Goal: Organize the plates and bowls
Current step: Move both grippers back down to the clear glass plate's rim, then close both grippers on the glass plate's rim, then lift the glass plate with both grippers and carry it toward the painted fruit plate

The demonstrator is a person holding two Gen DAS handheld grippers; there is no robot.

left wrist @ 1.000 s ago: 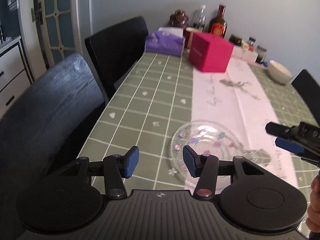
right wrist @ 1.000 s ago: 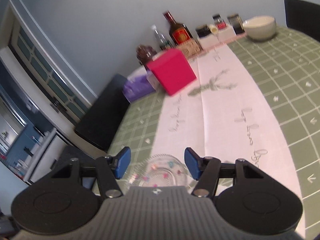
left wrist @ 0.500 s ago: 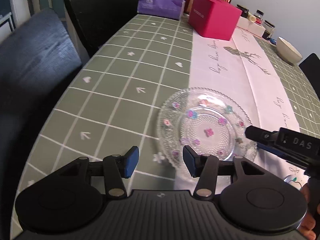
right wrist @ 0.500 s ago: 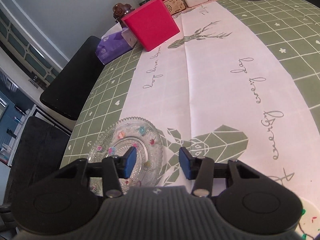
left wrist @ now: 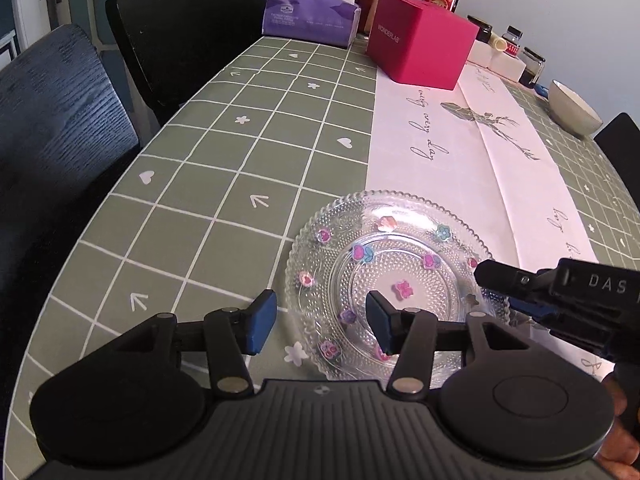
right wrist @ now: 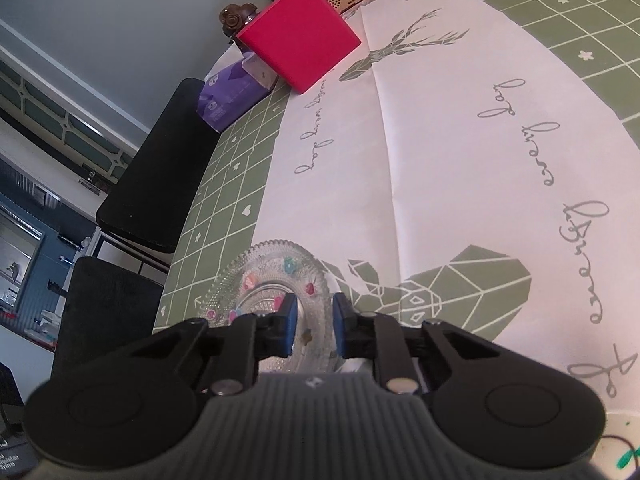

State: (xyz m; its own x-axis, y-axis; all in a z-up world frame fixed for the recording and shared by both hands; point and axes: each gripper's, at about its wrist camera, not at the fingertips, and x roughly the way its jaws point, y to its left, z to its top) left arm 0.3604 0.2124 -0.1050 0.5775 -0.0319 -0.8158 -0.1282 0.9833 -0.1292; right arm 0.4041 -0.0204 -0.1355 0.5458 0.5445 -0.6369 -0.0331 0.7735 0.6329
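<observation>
A clear glass plate (left wrist: 392,272) with small coloured flowers lies near the table's front edge, half on the white runner. My left gripper (left wrist: 320,320) is open just above the plate's near left rim, one finger over the glass and the other over the green cloth. My right gripper (right wrist: 314,320) comes in from the plate's right side (left wrist: 496,292). Its jaws are closing, with the plate's rim (right wrist: 272,280) between the blue pads and a narrow gap still showing. A cream bowl (left wrist: 574,110) stands far back on the right.
A pink box (left wrist: 420,48), a purple tissue pack (left wrist: 308,16), bottles and jars (left wrist: 532,64) line the table's far end. Two black chairs (left wrist: 180,32) stand along the left side. A white disc's edge with green marks (right wrist: 624,452) shows at the near right.
Both grippers have come down toward the table and the plate looks larger. The right gripper's jaws have narrowed from wide open to a small gap around the plate's rim. The left jaws kept their width.
</observation>
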